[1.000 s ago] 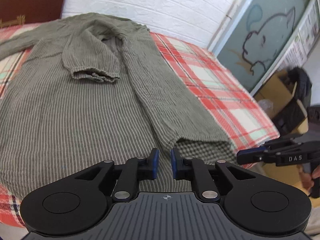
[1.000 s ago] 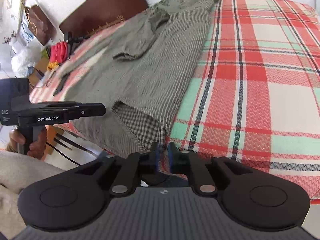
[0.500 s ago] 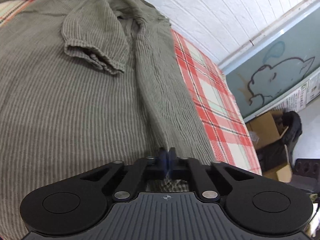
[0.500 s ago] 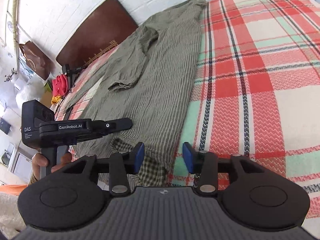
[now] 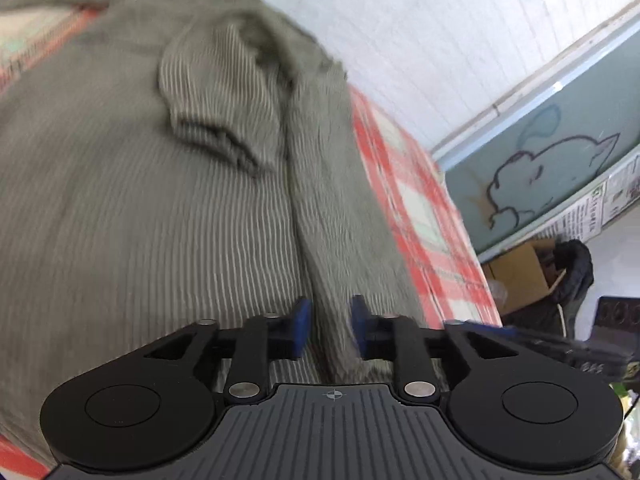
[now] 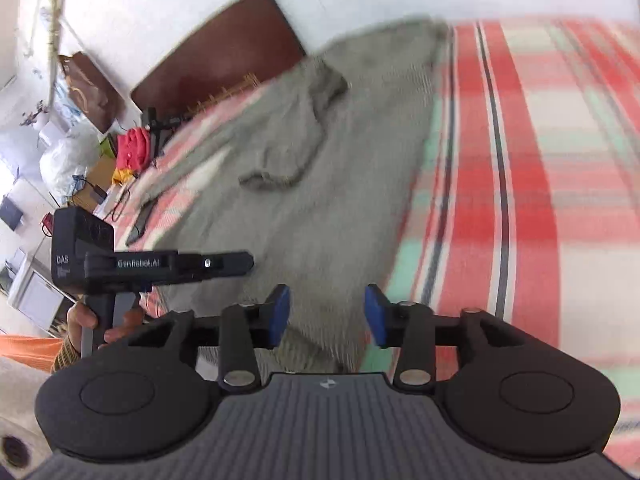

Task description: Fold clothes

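Now, in the left wrist view, we are seeing the left gripper [image 5: 327, 330] standing with its jaws parted over the near hem of the grey striped shirt [image 5: 152, 216]; half a second ago those jaws were pinched shut at the same hem, so we are reading this as a release of the cloth. A raised ridge of fabric is running up between the blue pads [image 5: 302, 322], and the short sleeve [image 5: 224, 120] is lying folded inward on the shirt's body. The picture is blurring, so the gripper is moving. To the right, the shirt's edge is giving way to the checked blanket [image 5: 420, 216], and that strip is lying bare up to the wall.

Next, in the right wrist view, we are seeing the right gripper [image 6: 326, 316] with jaws spread wide and holding nothing, wider than half a second ago. The shirt [image 6: 320, 184] is lying spread along the left part of the bed, its right side turned in. The left gripper [image 6: 244, 262] is showing side-on above the hem, a hand [image 6: 86, 326] on its grip. The blanket [image 6: 520, 200] to the right is offering wide bare room for a fold or a slide; the left edge is crowded by clutter [image 6: 132, 152] beyond the bed.

We are judging both hem corners as let go, with the garment partly folded.
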`<state>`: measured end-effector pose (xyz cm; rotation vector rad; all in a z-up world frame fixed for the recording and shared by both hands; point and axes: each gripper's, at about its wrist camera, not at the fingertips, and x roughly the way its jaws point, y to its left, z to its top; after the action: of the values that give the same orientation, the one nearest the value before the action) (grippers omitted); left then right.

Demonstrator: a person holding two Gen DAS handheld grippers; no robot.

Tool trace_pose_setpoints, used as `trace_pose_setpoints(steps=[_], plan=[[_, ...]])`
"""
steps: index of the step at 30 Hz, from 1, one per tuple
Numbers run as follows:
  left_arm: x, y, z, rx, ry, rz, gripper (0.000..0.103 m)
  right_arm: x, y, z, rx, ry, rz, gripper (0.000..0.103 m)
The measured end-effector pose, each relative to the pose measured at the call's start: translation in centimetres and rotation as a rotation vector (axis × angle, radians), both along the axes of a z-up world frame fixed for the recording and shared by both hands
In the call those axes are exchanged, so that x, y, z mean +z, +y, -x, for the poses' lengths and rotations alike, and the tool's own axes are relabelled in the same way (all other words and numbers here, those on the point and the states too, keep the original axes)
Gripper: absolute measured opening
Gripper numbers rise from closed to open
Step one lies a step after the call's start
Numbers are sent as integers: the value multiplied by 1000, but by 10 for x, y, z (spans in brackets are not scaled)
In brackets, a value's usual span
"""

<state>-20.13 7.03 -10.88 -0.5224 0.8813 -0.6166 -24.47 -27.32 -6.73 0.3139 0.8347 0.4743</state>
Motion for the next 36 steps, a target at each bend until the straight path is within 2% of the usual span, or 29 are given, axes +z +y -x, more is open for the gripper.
trace_pose_setpoints(steps=[4, 6, 10, 16, 20, 24, 26, 27, 28, 30, 32, 36], plan=[[14, 22, -9, 181, -75, -34, 70, 27, 26, -28, 76, -119, 26, 53], [11, 38, -13, 270, -58, -5, 81, 29, 51, -47, 130, -151, 40, 54], [3, 65, -14, 400, -8, 26, 87, 22, 118, -77, 250, -212, 167, 62], [-2, 99, -7, 432, -3, 33, 90, -1, 193, -106, 379, -281, 384, 64], [-1, 105, -7, 433, -14, 36, 91, -19, 218, -120, 430, -282, 463, 64], [0, 110, -7, 432, -23, 40, 91, -33, 237, -126, 447, -313, 593, 63], [1, 112, -7, 432, -27, 42, 91, -40, 241, -132, 451, -297, 626, 60], [1, 113, -7, 431, -29, 42, 91, -41, 242, -137, 449, -275, 624, 39], [1, 114, -7, 431, -31, 43, 91, -41, 240, -142, 431, -249, 608, 13], [2, 117, -7, 430, -36, 45, 91, -31, 231, -153, 382, -218, 527, 8], [2, 119, -7, 430, -40, 47, 91, -6, 209, -162, 301, -207, 373, 8], [14, 104, -14, 396, -75, 15, 92, 57, 148, -162, 135, -272, 115, 8]])
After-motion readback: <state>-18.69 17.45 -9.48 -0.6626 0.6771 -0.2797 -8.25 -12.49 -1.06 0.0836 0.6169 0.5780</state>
